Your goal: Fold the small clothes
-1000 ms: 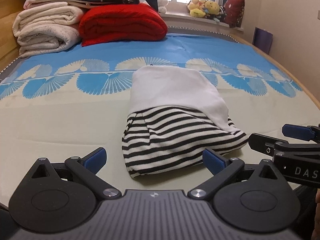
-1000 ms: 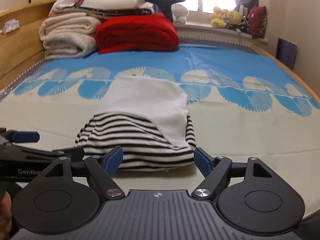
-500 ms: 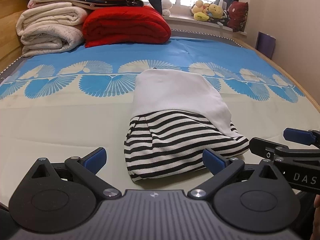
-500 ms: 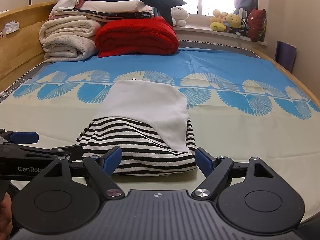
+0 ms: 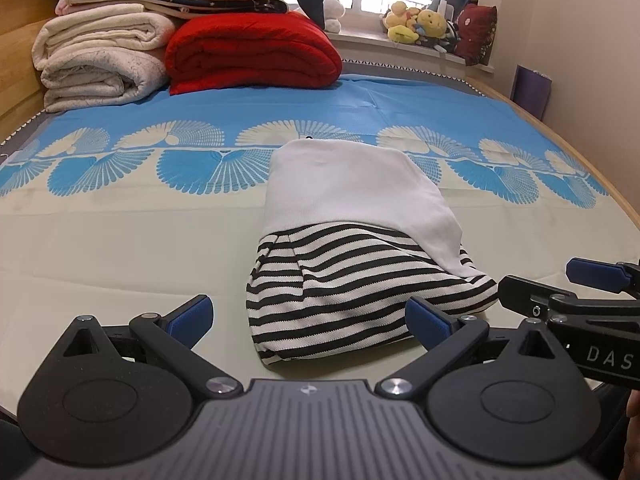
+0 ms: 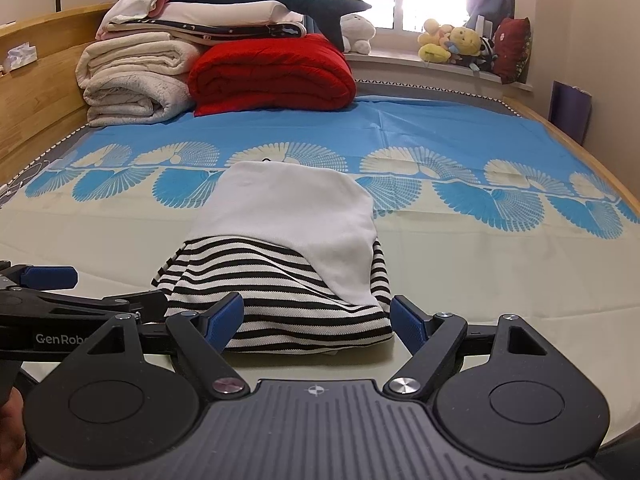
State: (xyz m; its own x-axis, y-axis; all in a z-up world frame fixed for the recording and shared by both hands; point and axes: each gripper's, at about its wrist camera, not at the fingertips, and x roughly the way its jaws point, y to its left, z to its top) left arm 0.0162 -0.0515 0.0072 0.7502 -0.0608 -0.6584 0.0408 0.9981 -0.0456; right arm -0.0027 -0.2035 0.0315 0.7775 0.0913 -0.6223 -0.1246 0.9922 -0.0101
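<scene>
A small garment [image 5: 352, 248], white on the far half and black-and-white striped on the near half, lies folded in a compact bundle on the bed; it also shows in the right wrist view [image 6: 288, 256]. My left gripper [image 5: 308, 320] is open and empty, just short of the striped end. My right gripper [image 6: 316, 320] is open and empty too, its fingers either side of the striped edge without touching it. Each gripper shows at the side of the other's view.
The bed sheet [image 5: 120, 240] is cream near me and blue with fan patterns beyond. Folded cream blankets [image 5: 100, 60] and a red quilt [image 5: 252, 56] are stacked at the head. Plush toys [image 5: 420, 24] line the windowsill. A wooden bed rail [image 5: 580, 152] runs along the right.
Both grippers have drawn back and risen slightly from the garment. The garment has not moved.
</scene>
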